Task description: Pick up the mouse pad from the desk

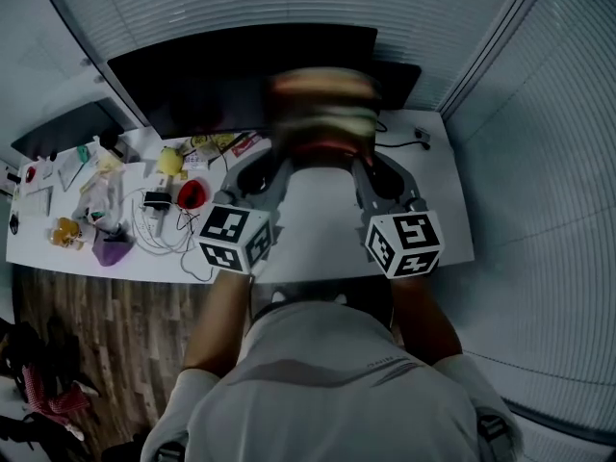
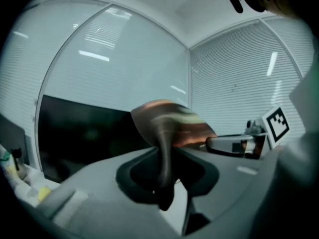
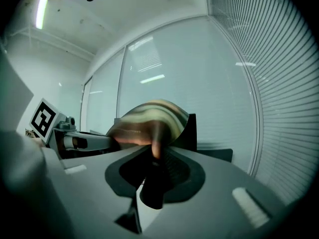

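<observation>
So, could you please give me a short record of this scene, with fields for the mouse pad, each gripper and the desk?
mouse pad: striped, held up clear of the desk, blurred in the head view
left gripper: shut on one edge of the mouse pad
right gripper: shut on the opposite edge
desk: white, bare at this end
clutter: cables and small items on the desk's left part
monitor: dark, behind the mouse pad

Dim, cool-toned frames, dark vignette round the fisheye edges. Ceiling strip light [image 3: 41,11] reflects on glass [image 2: 109,59]. The mouse pad [image 1: 322,114] is motion-blurred in every view; blinds [image 3: 279,83] bow near borders.
</observation>
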`<state>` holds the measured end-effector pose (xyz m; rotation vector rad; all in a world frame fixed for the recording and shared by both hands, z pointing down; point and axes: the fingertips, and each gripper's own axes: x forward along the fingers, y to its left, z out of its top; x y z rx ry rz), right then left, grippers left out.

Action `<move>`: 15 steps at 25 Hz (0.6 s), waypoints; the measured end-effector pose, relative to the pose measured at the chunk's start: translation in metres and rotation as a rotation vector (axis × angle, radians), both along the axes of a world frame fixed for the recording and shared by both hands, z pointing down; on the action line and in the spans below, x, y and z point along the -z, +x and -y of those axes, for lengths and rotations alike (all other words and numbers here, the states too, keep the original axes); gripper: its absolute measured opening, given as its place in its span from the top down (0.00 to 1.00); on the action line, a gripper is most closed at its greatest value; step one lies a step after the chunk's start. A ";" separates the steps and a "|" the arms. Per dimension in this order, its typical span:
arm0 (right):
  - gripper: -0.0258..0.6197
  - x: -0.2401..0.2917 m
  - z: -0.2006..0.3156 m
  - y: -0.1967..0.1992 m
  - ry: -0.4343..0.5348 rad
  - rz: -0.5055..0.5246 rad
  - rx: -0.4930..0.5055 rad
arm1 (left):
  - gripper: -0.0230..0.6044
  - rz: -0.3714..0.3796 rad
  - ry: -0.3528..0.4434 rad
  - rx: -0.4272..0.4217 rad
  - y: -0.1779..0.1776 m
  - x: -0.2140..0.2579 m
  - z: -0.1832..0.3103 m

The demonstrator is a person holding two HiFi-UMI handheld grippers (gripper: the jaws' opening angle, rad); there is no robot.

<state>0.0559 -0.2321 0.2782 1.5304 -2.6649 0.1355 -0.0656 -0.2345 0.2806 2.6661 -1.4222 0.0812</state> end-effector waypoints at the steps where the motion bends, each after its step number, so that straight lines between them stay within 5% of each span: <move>1: 0.86 0.011 -0.002 0.001 0.029 0.005 0.003 | 0.83 -0.001 0.023 0.004 0.000 0.011 -0.003; 6: 0.86 0.048 -0.014 0.009 0.120 0.031 0.013 | 0.83 0.001 0.113 0.011 0.008 0.050 -0.015; 15: 0.86 0.061 -0.017 0.014 0.156 0.030 0.024 | 0.83 -0.010 0.144 0.016 0.013 0.061 -0.018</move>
